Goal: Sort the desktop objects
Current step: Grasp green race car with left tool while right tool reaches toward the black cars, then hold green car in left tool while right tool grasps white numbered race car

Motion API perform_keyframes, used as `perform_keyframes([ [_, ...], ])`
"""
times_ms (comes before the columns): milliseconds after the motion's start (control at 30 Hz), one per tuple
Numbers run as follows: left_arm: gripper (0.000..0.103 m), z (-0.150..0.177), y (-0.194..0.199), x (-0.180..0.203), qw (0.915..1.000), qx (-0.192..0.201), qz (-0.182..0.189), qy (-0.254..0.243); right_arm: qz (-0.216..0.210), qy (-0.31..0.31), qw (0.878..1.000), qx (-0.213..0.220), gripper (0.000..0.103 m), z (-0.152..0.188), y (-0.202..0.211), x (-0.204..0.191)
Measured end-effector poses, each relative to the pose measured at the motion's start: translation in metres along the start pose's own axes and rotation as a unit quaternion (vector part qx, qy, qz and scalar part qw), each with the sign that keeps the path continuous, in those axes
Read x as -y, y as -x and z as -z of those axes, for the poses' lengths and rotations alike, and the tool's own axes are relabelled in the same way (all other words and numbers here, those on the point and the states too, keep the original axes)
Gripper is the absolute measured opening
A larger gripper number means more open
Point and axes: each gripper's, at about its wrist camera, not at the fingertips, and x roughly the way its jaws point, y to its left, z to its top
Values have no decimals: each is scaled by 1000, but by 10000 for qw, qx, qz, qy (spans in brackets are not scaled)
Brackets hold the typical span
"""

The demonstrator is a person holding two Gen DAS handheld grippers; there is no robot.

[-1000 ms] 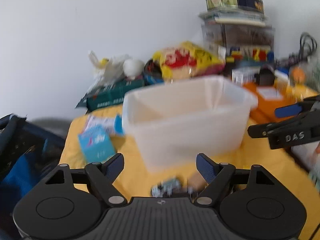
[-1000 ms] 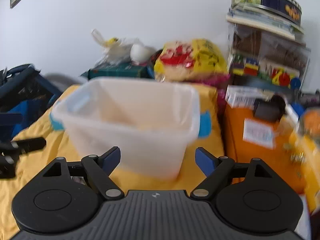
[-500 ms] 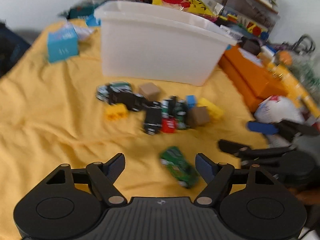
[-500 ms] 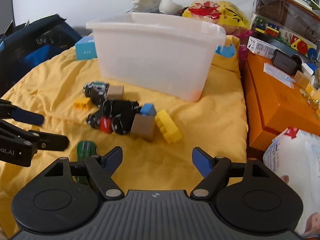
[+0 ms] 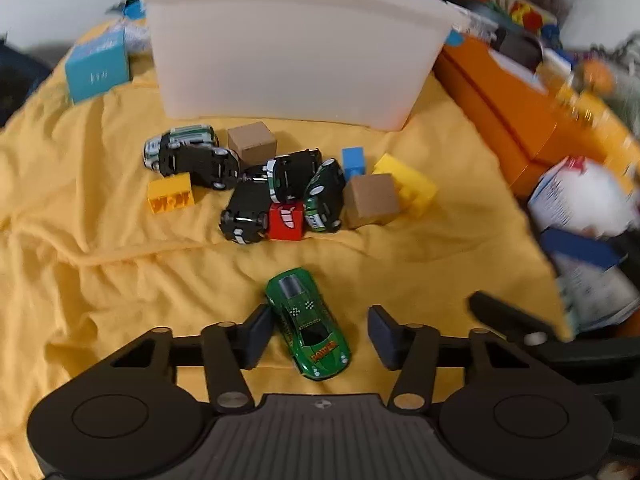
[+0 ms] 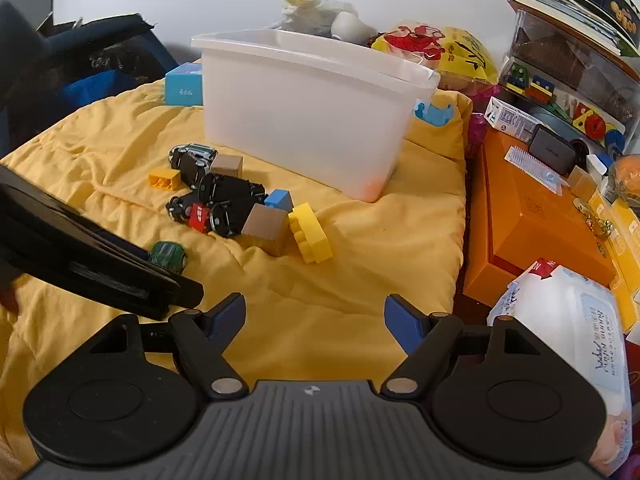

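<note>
On the far left of the yellow cloth [image 5: 72, 216] covering the desk, a light-blue box [image 5: 98, 66] stands beside a translucent white bin [image 5: 296, 52], which sits at the back with its mouth open upward, probably as the place the sorted toys are meant to go. In front of the bin lies a loose heap of black toy cars [image 5: 256, 184] mixed with building blocks: a small yellow block [image 5: 170, 199], a red block [image 5: 286, 221], two brown cubes [image 5: 370, 200] and a larger yellow brick [image 5: 408, 185]. Nearer the camera, apart from the heap, a green toy car [image 5: 308, 324] lies between the spread fingers of the left tongs [image 5: 316, 334], its side against the left finger and a clear gap to the right one, so it appears framed for a grasp but not yet pinched. The right tongs [image 6: 316, 318] are also released, holding nothing, over bare cloth. At right stands an orange box [image 6: 532, 216].
</note>
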Motion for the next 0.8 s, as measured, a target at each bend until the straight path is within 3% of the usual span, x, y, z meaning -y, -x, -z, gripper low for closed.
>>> perform_keyframes([
  [33, 43, 1, 1, 0, 9999, 10, -61, -103, -14, -9, 10000, 5, 79, 1, 1, 1],
  [133, 36, 4, 8, -7, 9993, 55, -68, -368, -73, -35, 10000, 27, 79, 1, 0, 1],
  [333, 33, 8, 34, -34, 9967, 144, -336, -729, -401, -53, 9991, 150, 78, -8, -6, -11],
  [400, 33, 9, 37, -49, 9961, 91, -458, -755, -565, 10, 9983, 156, 71, -14, -11, -22],
  [500, 33, 7, 38, -73, 9994, 6, -72, -335, -704, 177, 9973, 80, 54, -27, -27, -43],
  [633, 33, 8, 34, -80, 9993, -40, 162, -344, -690, 295, 9971, 80, 54, -45, -50, -68],
  [733, 33, 9, 28, -82, 9986, -138, 348, -370, -340, 331, 9989, -30, 52, -53, -69, -77],
  [800, 33, 10, 29, -82, 9977, -135, 426, -518, -46, 449, 9989, -125, 44, -54, -79, -79],
])
